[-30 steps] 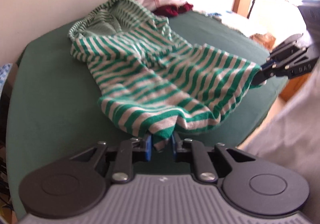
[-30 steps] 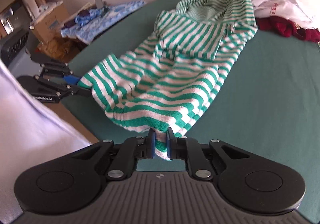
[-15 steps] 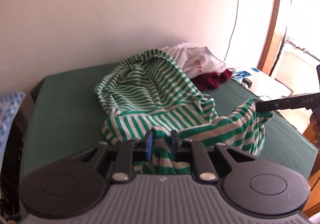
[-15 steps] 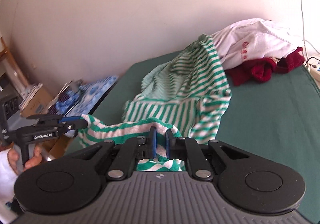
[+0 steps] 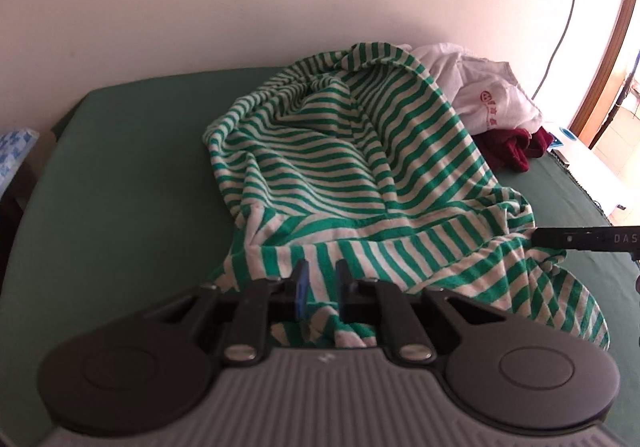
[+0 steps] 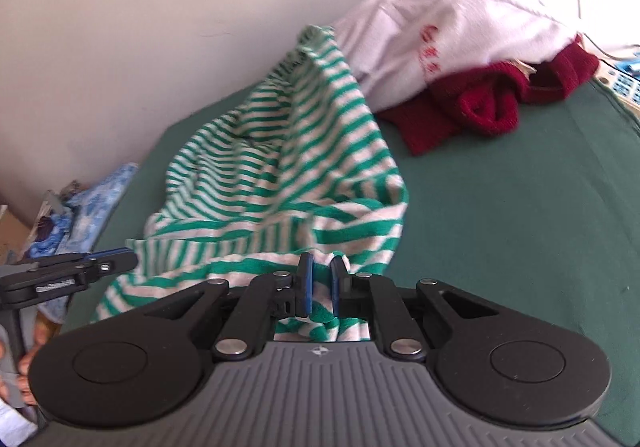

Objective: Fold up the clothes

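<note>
Here the left gripper [image 5: 319,289] and right gripper [image 6: 319,283] each clamp the green-and-white striped knit garment's [image 5: 340,175] near edge, lifted off the green bed [image 5: 120,175]. Likely mid-fold. Its far end bunches beside the white cotton shirt [image 6: 440,31].

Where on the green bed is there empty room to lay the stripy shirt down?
Bare sheet lies left of the striped shirt, and more right of it, below the red garment. The back by the white cloth is crowded.

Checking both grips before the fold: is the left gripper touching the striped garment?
Touching. The left wrist view shows the striped garment pinched between the left gripper fingers.
</note>
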Tool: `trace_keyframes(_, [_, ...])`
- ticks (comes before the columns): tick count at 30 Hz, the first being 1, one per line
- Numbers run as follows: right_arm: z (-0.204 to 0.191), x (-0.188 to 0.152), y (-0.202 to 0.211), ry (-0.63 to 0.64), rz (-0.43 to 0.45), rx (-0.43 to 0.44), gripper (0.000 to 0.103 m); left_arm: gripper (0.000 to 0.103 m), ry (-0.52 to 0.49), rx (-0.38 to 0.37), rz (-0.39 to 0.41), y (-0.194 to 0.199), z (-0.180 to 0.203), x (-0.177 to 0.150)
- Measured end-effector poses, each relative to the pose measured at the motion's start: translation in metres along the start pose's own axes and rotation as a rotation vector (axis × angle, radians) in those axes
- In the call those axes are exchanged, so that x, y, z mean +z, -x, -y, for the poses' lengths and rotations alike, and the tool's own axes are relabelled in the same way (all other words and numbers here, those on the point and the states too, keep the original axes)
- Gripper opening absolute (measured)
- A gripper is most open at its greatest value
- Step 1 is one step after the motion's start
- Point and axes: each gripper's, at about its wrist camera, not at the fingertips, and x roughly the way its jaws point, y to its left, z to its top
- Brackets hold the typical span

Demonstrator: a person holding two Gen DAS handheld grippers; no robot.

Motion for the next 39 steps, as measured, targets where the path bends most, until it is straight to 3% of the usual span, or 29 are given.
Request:
trace_keyframes(3, [0.009, 0.003, 0.006, -0.033, 0.021, 0.018, 0.019, 0.021, -0.006, 0.018, 0.015, 0.02, -0.008, -0.003])
trace_keyframes(4, [0.01, 0.005, 0.014, -0.035, 0.04, 0.015, 0.03, 0.024, -0.013, 0.036, 0.018, 0.03, -0.011, -0.006])
trace_keyframes(5, [0.011, 0.007, 0.022, -0.037, 0.058, 0.013, 0.035, 0.033, -0.022, 0.055, 0.021, 0.041, -0.013, -0.01])
trace_keyframes(10, [-0.006, -0.01, 0.07, 0.144, -0.024, 0.05, 0.035, 0.035, -0.086, -0.021, -0.045, 0.092, 0.002, -0.054])
trace_keyframes(11, [-0.011, -0.02, 0.078, 0.195, -0.043, 0.04, 0.036, 0.042, -0.092, -0.048, -0.061, 0.097, 0.008, -0.064])
trace_keyframes(12, [-0.014, -0.03, 0.084, 0.236, -0.062, 0.023, 0.037, 0.056, -0.097, -0.063, -0.076, 0.098, 0.014, -0.074])
trace_keyframes(16, [-0.021, -0.06, 0.084, 0.287, -0.111, 0.001, 0.037, 0.06, -0.096, -0.076, -0.102, 0.082, 0.031, -0.092])
trace_keyframes(19, [-0.025, -0.072, 0.075, 0.29, -0.097, -0.008, 0.037, 0.052, -0.081, -0.071, -0.105, 0.072, 0.03, -0.094])
trace_keyframes(20, [-0.025, -0.073, 0.072, 0.283, -0.096, -0.009, 0.025, 0.044, -0.075, -0.069, -0.106, 0.069, 0.03, -0.094])
trace_keyframes(22, [-0.025, -0.074, 0.066, 0.264, -0.102, -0.002, 0.012, 0.028, -0.065, -0.065, -0.108, 0.062, 0.029, -0.096])
trace_keyframes(23, [-0.024, -0.071, 0.069, 0.259, -0.099, -0.002, 0.009, 0.02, -0.059, -0.065, -0.103, 0.066, 0.026, -0.094])
trace_keyframes(25, [-0.023, -0.065, 0.079, 0.261, -0.095, 0.002, 0.008, 0.014, -0.037, -0.056, -0.077, 0.08, 0.015, -0.093])
trace_keyframes(26, [-0.021, -0.063, 0.084, 0.268, -0.095, -0.002, 0.007, 0.002, -0.025, -0.052, -0.064, 0.088, 0.009, -0.092])
trace_keyframes(28, [-0.017, -0.062, 0.089, 0.283, -0.104, -0.027, 0.005, 0.0, 0.003, -0.024, -0.064, 0.093, -0.004, -0.095])
trace_keyframes(31, [-0.01, -0.071, 0.076, 0.277, -0.127, -0.045, 0.005, 0.0, 0.058, 0.045, -0.154, 0.072, -0.023, -0.11])
trace_keyframes(34, [-0.018, -0.071, 0.072, 0.307, -0.119, -0.045, 0.009, 0.0, 0.04, 0.002, -0.069, 0.091, -0.014, -0.098])
trace_keyframes(35, [-0.019, -0.067, 0.076, 0.318, -0.112, -0.058, 0.015, 0.0, 0.032, -0.014, -0.033, 0.099, -0.011, -0.093])
trace_keyframes(36, [-0.018, -0.062, 0.083, 0.318, -0.097, -0.07, 0.021, 0.005, 0.016, -0.027, 0.006, 0.106, -0.005, -0.087])
trace_keyframes(37, [-0.018, -0.058, 0.089, 0.318, -0.082, -0.081, 0.034, 0.011, 0.0, -0.033, 0.034, 0.108, 0.0, -0.08])
trace_keyframes(38, [-0.017, -0.052, 0.094, 0.317, -0.056, -0.09, 0.041, 0.032, -0.015, -0.036, 0.057, 0.108, 0.005, -0.074])
trace_keyframes(39, [-0.018, -0.047, 0.098, 0.314, -0.023, -0.097, 0.042, 0.047, -0.02, -0.037, 0.063, 0.101, 0.008, -0.068])
